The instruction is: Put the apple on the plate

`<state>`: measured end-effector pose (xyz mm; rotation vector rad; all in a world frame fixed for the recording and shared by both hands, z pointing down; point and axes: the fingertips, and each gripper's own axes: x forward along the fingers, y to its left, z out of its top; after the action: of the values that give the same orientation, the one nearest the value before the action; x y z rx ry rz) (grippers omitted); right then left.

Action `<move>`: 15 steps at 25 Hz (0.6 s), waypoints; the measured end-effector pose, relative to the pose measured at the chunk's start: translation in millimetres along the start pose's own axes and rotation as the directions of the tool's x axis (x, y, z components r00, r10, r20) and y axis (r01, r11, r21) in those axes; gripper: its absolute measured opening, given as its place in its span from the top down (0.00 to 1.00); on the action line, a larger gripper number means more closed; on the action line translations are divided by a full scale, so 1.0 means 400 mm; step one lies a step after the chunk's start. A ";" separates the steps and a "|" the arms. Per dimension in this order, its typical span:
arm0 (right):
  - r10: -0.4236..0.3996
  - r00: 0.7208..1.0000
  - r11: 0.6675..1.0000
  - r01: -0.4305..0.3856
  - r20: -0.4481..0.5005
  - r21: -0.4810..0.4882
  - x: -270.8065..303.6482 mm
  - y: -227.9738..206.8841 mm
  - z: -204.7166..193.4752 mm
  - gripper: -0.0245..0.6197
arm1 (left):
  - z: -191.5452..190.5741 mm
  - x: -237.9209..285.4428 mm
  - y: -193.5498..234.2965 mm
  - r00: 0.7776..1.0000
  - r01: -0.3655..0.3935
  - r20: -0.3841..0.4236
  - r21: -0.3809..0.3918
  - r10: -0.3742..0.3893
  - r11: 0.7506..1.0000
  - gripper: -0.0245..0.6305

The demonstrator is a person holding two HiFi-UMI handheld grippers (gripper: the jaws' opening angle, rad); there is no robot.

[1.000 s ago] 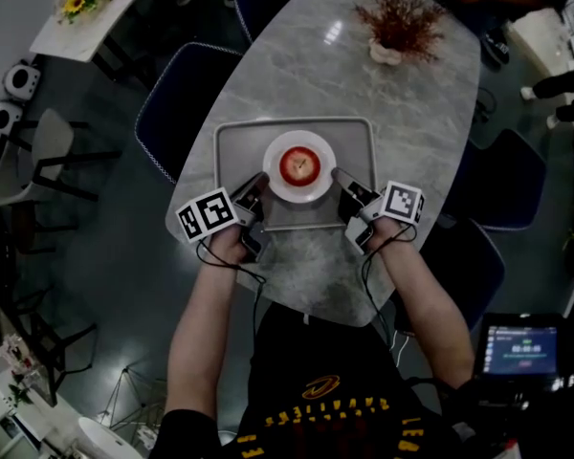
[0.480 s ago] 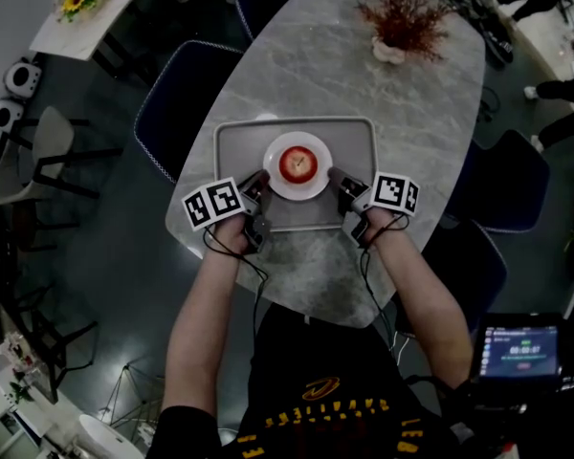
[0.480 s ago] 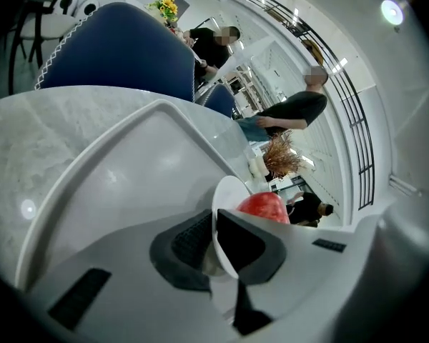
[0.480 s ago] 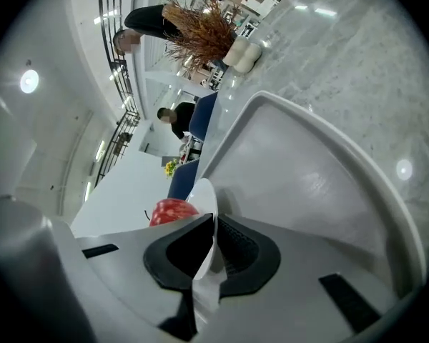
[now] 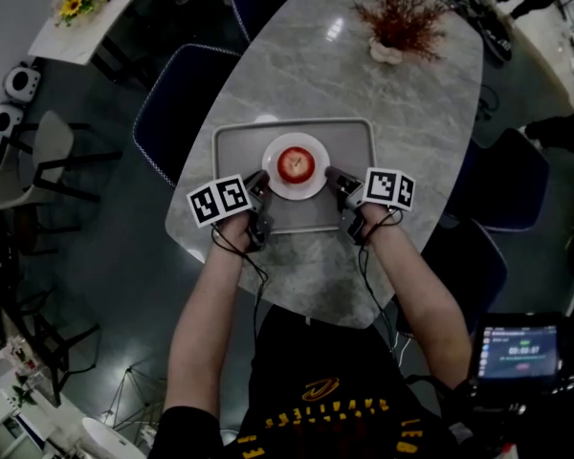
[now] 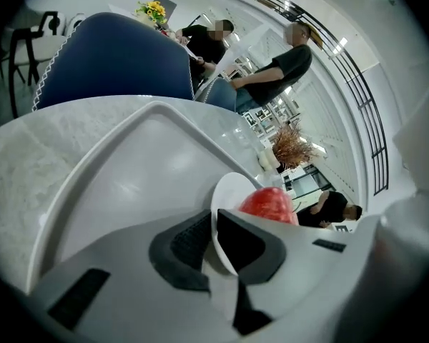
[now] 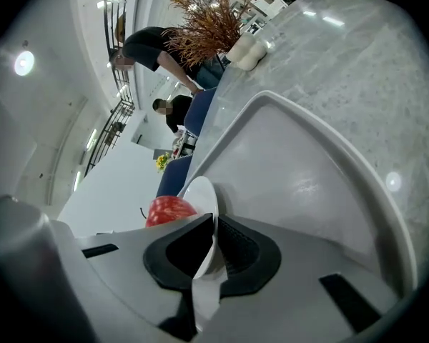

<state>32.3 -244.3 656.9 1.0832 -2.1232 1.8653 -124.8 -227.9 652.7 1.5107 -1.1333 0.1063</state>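
A red apple [image 5: 297,164] lies on a small white plate [image 5: 272,154], over a grey tray [image 5: 234,151] on the marble table [image 5: 402,113]. My left gripper [image 5: 264,183] is shut on the plate's near-left rim, and my right gripper [image 5: 333,175] is shut on its near-right rim. In the left gripper view the plate [image 6: 225,195] stands edge-on between the pads of the left gripper [image 6: 214,238], with the apple [image 6: 270,204] just behind. The right gripper view shows the plate [image 7: 200,195] likewise pinched by the right gripper [image 7: 214,252], the apple [image 7: 168,210] to its left. Whether the plate rests on the tray I cannot tell.
A dried red plant in a white vase [image 5: 394,25] stands at the table's far end. Blue chairs [image 5: 182,98] flank the table on both sides. The tray's raised rim [image 6: 100,156] runs around the plate. People stand beyond the table in the gripper views.
Both grippers have sunk a little with the plate and apple held between them, and their marker cubes have turned slightly. Both grips on the rim are unchanged.
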 end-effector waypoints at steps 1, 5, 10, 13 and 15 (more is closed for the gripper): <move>-0.007 1.000 1.000 0.007 -0.003 -0.007 0.002 -0.002 -0.001 0.92 | -0.001 0.002 0.002 1.000 -0.011 -0.004 0.006 0.011 1.000 0.93; -0.026 1.000 0.999 0.026 -0.010 -0.033 0.004 -0.007 -0.003 0.92 | -0.007 0.008 0.009 0.999 -0.041 -0.016 0.021 0.041 0.999 0.93; -0.068 0.997 0.991 0.063 -0.034 -0.119 0.010 -0.009 -0.003 0.92 | -0.008 0.014 0.013 0.998 -0.065 -0.024 0.059 0.066 0.996 0.93; -0.110 0.992 0.978 0.097 -0.060 -0.185 0.011 -0.016 -0.008 0.92 | -0.009 0.020 0.010 0.995 -0.092 -0.027 0.125 0.096 0.988 0.93; -0.130 0.989 0.971 0.114 -0.065 -0.210 0.012 -0.017 -0.007 0.92 | -0.001 0.019 0.008 0.993 -0.115 -0.015 0.168 0.119 0.979 0.93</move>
<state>31.8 -243.8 665.7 1.0505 -2.0983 1.5671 -122.9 -231.4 660.0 1.5847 -1.2171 0.3068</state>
